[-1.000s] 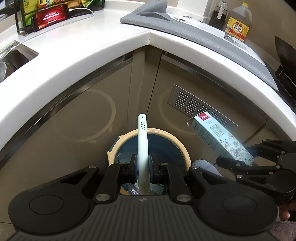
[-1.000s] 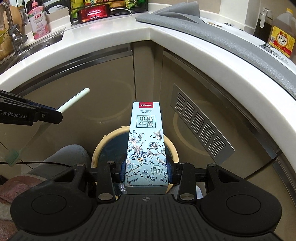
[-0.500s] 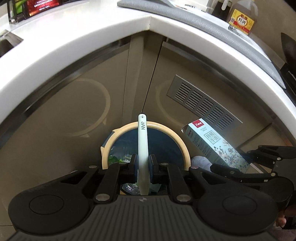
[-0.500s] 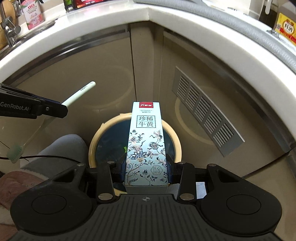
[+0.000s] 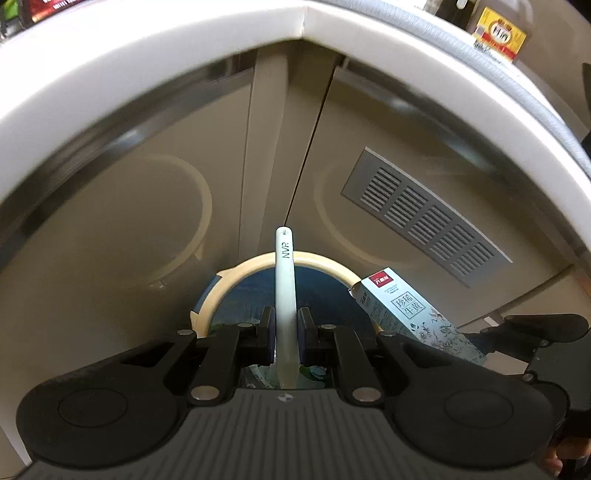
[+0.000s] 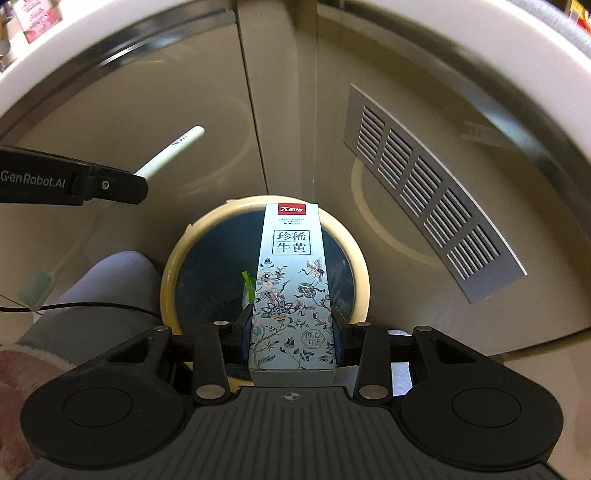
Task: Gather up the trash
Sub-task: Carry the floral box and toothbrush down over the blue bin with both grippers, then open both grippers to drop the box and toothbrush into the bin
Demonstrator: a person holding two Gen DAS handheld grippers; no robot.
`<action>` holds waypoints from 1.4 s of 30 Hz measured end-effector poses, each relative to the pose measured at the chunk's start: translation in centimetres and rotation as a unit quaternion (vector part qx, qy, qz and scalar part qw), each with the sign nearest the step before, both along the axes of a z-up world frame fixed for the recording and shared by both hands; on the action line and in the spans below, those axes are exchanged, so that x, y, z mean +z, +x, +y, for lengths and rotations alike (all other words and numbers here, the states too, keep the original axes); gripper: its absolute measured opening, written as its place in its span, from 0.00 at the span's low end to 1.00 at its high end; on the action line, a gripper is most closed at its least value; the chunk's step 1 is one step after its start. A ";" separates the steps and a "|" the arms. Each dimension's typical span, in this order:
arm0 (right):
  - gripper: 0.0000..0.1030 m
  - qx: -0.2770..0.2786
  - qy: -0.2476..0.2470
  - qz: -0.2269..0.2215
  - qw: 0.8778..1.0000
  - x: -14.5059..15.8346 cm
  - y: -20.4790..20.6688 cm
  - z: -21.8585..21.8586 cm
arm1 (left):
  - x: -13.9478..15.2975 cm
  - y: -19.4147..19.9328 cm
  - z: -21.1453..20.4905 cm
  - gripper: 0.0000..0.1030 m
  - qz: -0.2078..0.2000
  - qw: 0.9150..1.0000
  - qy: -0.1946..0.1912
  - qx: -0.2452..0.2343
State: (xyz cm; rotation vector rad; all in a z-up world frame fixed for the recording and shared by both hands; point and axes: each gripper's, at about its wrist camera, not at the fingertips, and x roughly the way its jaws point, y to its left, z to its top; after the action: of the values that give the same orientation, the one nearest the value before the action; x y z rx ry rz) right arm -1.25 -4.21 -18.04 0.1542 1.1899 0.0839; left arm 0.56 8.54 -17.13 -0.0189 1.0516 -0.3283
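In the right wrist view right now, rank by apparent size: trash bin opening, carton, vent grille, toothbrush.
1. Trash bin opening
2. Vent grille and carton: alike; the carton, clamped in the right gripper, sits nearest the camera, so unranked
3. Toothbrush, in the left gripper

- One bin (image 6: 173,273) on the floor, cream rim, dark liner.
- One toothbrush (image 5: 285,295), pale handle.
- One carton (image 6: 291,288), floral print.
- Two grippers: left (image 5: 285,334) and right (image 6: 291,334).
- One vent grille (image 6: 428,192) in the cabinet.
- One yellow-labelled bottle (image 5: 498,33) up on the counter.
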 end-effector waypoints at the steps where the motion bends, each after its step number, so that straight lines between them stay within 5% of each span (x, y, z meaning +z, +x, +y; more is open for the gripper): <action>1: 0.40 -0.001 0.001 0.004 1.000 -0.4 0.3 0.0 | -0.4 0.5 -0.2 0.12 0.006 1.000 0.001 -0.001; 13: 0.41 0.002 0.007 0.055 0.998 -4.9 3.8 0.2 | -6.5 5.0 -2.7 0.12 0.086 0.996 0.028 -0.009; 29: 0.41 -0.004 0.003 0.106 0.994 -8.7 6.2 0.9 | -12.3 8.3 -4.1 0.15 0.138 0.987 0.079 -0.013; 31: 0.41 -0.010 0.005 0.107 0.994 -9.0 6.5 0.7 | -12.8 8.7 -4.2 0.44 0.147 0.985 0.084 -0.014; 32: 0.49 -0.012 0.007 0.107 0.994 -9.0 6.6 0.5 | -13.0 8.9 -4.1 0.83 0.152 0.984 0.088 -0.014; 33: 0.57 -0.015 0.006 0.109 0.994 -9.0 6.7 0.3 | -13.1 9.1 -4.1 0.99 0.152 0.983 0.097 -0.011; 35: 0.88 -0.026 -0.001 0.108 0.994 -9.1 6.6 0.1 | -12.6 8.8 -3.8 1.00 0.130 0.986 0.103 -0.009; 42: 0.88 -0.021 0.001 0.082 0.996 -6.3 4.9 0.2 | -9.1 6.0 -2.5 1.00 0.120 0.987 0.102 -0.017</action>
State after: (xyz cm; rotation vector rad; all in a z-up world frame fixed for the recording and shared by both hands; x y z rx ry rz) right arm 3.70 -3.97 -24.37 0.1904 1.3494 0.0359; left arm 6.59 6.08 -26.22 0.1463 1.3219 -0.2513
